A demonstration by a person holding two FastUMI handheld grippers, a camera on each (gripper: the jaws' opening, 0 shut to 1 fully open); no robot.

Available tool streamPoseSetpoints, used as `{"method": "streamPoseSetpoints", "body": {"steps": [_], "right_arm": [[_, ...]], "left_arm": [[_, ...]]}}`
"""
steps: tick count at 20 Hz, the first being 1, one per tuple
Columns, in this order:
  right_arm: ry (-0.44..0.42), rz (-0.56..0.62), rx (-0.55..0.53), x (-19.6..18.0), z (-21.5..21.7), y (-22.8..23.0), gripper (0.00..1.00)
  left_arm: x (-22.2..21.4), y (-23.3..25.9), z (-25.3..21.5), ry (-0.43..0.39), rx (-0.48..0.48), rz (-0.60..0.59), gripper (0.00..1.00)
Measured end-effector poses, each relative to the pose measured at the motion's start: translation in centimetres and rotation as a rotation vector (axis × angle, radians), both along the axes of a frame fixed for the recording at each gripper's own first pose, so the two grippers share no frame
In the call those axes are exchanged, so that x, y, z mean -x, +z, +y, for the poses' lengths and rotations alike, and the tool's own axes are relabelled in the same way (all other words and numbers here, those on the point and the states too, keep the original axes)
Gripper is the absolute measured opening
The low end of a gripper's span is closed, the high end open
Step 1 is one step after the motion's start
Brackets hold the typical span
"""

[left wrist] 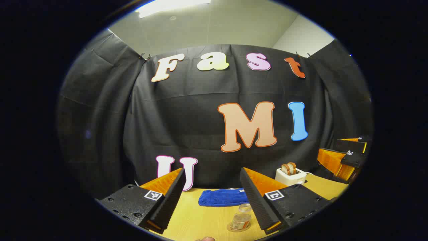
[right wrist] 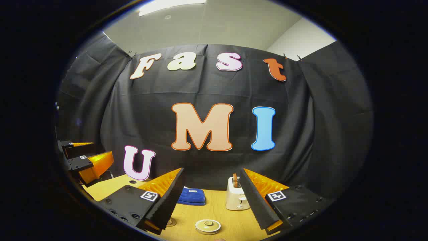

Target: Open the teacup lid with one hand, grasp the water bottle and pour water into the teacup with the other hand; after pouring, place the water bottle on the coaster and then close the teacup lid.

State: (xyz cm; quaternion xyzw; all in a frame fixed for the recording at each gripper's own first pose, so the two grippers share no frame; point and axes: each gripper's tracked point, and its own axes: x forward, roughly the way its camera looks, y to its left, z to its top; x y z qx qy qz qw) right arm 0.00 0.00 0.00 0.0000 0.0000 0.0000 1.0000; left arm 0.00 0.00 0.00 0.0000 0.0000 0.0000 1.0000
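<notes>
One toaster, one blue cloth, one bottle.

Black-draped booth (ceiling light)

Between my left gripper's spread fingers the table lies bare up to the water bottle and blue cloth, while ahead of my right gripper the lidded teacup and toaster stand in the way.
</notes>
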Motion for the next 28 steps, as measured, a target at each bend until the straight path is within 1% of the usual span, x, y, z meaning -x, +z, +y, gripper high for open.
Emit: {"method": "streamPoseSetpoints", "body": {"steps": [6,14,17,21,23,24,28], "right_arm": [[0.006,0.01,0.007,-0.3,0.2,-0.5,0.99],[0.04,0.031,0.012,-1.5,0.6,-1.9,1.0],[0.055,0.036,0.017,-2.4,0.7,-2.9,0.99],[0.095,0.105,0.066,-3.9,0.7,-6.4,1.0],[0.103,0.156,0.069,-4.5,0.4,-8.9,1.0],[0.108,0.202,0.069,-4.8,0.3,-10.8,1.0],[0.113,0.309,0.092,-4.9,-0.5,-15.7,1.0]], "left_arm": [[-0.1,-0.1,-0.4,-0.015,0.0,-0.004,0.95],[-0.5,-0.7,0.1,-0.004,-0.011,0.008,0.94],[-0.5,-0.8,0.5,0.009,-0.013,0.012,0.95],[-0.3,-0.8,1.4,0.04,-0.022,0.015,0.94],[-0.3,-0.8,1.8,0.056,-0.029,0.013,0.95],[-0.2,-0.9,1.9,0.062,-0.031,0.014,0.95],[-0.1,-1.2,2.5,0.083,-0.036,0.024,0.95]]}}
